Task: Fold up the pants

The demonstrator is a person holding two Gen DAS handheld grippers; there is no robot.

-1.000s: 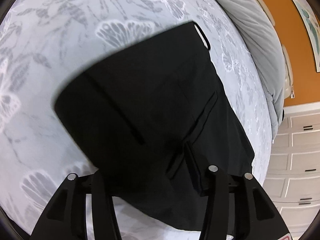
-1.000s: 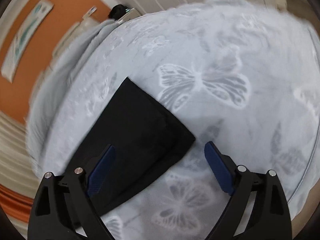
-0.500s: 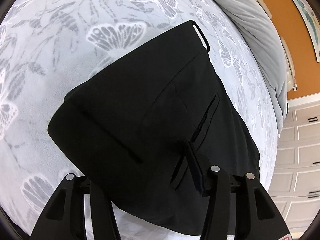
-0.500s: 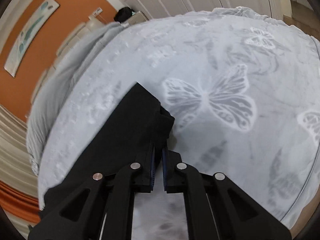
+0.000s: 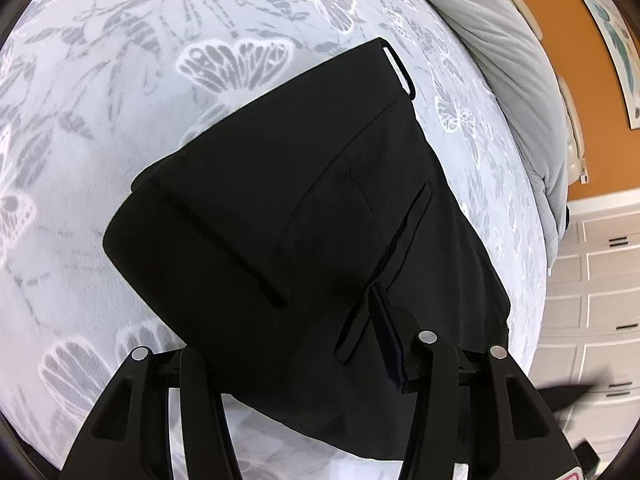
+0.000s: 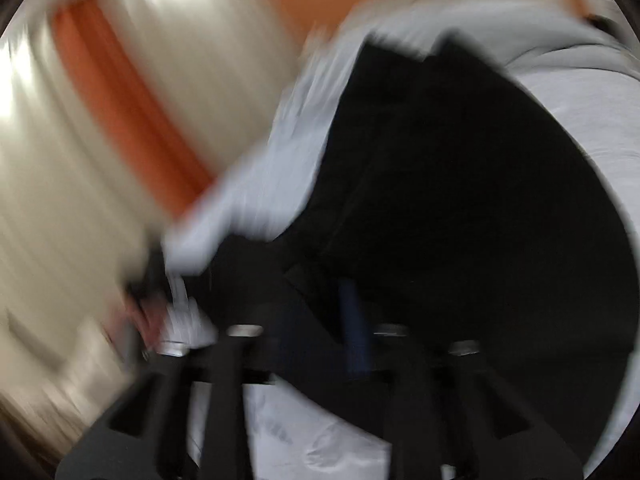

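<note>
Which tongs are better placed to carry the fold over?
Likely the right tongs: though blurred, black pants cloth sits between their fingers. The left tongs stand open over the waist end on the bedspread, better for steadying.

The left wrist camera is looking down close over the pants [image 5: 304, 216] at 12 o'clock; the blurred right view is sharing them [image 6: 460, 184].
</note>
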